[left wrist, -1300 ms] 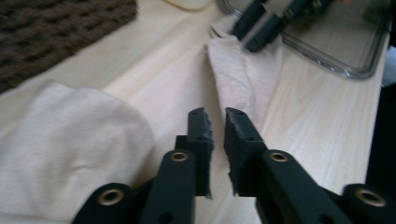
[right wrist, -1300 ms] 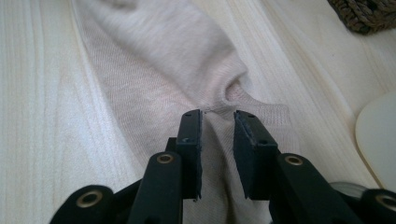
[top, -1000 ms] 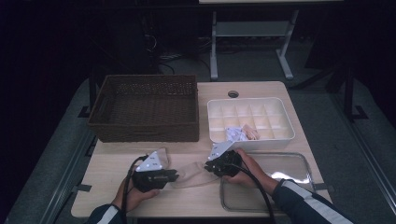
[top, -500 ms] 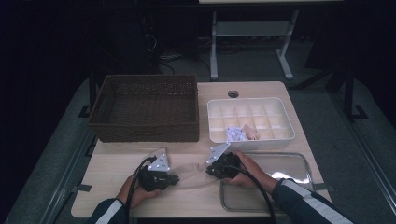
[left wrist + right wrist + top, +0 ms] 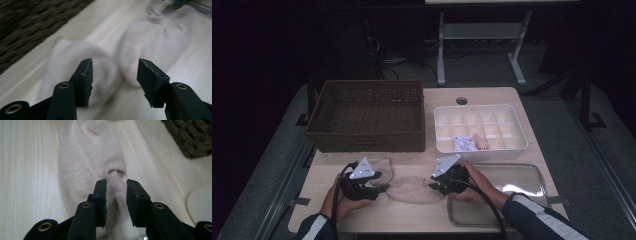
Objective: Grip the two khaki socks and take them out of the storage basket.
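High view showed the wooden table [image 5: 422, 220] as the largest thing, with a dark wicker basket [image 5: 367, 116] at its far left part and a white divided box [image 5: 480, 129] at the far right, where some small pale items lay in the near compartments. A clear shallow tray [image 5: 522, 192] stood at the near right of the table, just in front of the white box. Between the two hands a beige sock [image 5: 414, 189] lay flat on the table, near its front edge and in front of the basket. The left claw [image 5: 379, 187] was at the left end of this sock, and the right claw [image 5: 435, 184] was at its right end, beside the tray. In the left gripper view the sock [image 5: 147, 47] was lying in a loose fold on the wood, and the left claw [image 5: 114, 75] had just been opening: its jaws stood rather wide over the cloth and did not press on it. In the right gripper view the sock [image 5: 90, 162] stretched away from the camera, and the right claw [image 5: 116, 192] had also just been opening, but only to a narrow gap; a small ridge of cloth rose just beyond the jaws, and the pads seemed not to pinch it.
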Demonstrator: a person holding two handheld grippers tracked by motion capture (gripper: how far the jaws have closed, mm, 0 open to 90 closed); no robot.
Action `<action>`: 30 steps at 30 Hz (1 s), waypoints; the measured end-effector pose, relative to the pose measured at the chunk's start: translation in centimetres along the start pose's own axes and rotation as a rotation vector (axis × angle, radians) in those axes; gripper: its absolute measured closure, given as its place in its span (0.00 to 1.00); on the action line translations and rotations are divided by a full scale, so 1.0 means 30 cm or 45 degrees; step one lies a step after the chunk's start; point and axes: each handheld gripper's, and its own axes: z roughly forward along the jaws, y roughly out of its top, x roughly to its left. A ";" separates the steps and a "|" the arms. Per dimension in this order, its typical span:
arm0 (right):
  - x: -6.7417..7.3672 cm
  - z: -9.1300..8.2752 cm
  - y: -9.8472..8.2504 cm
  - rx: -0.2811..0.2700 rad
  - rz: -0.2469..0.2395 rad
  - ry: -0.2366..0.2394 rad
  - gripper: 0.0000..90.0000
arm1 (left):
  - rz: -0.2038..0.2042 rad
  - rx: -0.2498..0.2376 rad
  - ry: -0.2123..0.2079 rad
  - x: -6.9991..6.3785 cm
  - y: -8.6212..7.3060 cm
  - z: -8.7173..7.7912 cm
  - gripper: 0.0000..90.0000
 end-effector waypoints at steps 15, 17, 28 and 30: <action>0.022 0.095 0.032 -0.001 -0.066 0.082 0.81 | -0.016 0.099 -0.010 0.095 -0.027 0.082 0.79; 0.027 0.096 0.030 -0.009 -0.085 0.102 0.81 | -0.023 0.096 -0.012 0.101 -0.024 0.086 0.85; 0.066 0.088 0.030 -0.002 -0.112 0.170 0.80 | 0.025 0.051 -0.172 0.054 0.043 0.166 0.96; 0.068 0.088 0.030 -0.003 -0.114 0.172 0.80 | 0.041 0.047 -0.192 0.046 0.056 0.180 0.96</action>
